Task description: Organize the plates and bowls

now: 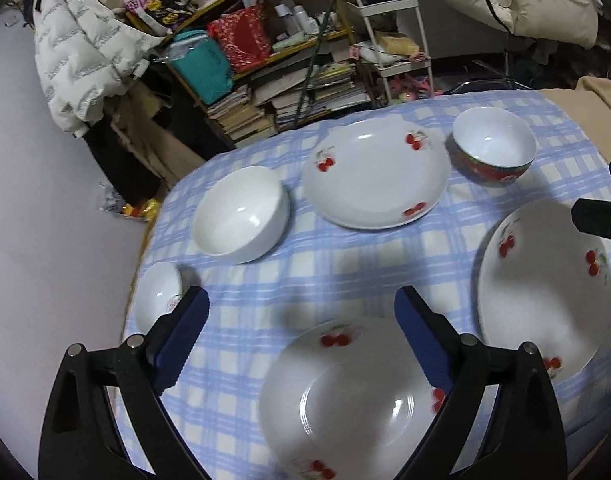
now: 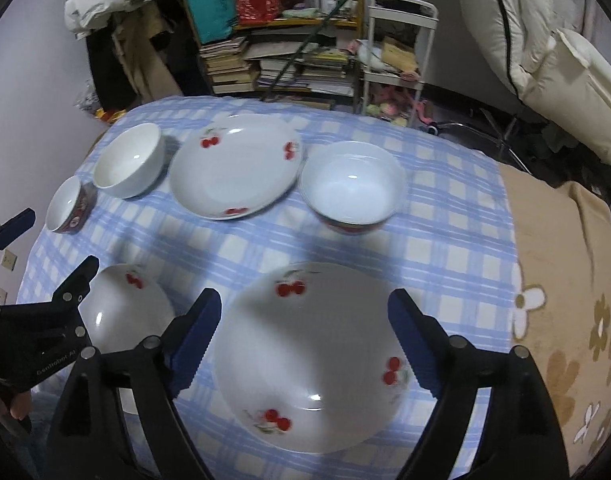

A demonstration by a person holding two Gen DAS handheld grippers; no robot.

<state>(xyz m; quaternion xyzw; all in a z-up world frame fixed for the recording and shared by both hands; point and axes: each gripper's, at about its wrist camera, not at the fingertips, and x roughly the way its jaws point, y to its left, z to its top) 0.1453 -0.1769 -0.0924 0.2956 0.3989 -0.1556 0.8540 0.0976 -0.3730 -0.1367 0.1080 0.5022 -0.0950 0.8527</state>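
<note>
Three white plates with red cherries lie on the blue checked tablecloth [image 1: 337,272]: a near plate [image 1: 345,400], a right plate [image 1: 545,288] and a far plate [image 1: 377,176]. A plain white bowl [image 1: 241,216], a small bowl [image 1: 159,300] at the table's left edge and a red-sided bowl [image 1: 493,148] stand among them. My left gripper [image 1: 301,300] hangs open above the near plate, holding nothing. My right gripper [image 2: 305,304] is open and empty over the large plate [image 2: 317,356]. The left gripper [image 2: 51,246] shows at that view's left edge, above the smaller plate [image 2: 125,312].
Behind the table stands a cluttered shelf with stacked books [image 1: 265,108] and a white trolley [image 1: 397,40]. A white puffer jacket [image 1: 81,60] hangs at the left. A beige flowered blanket [image 2: 565,320] covers the surface right of the tablecloth.
</note>
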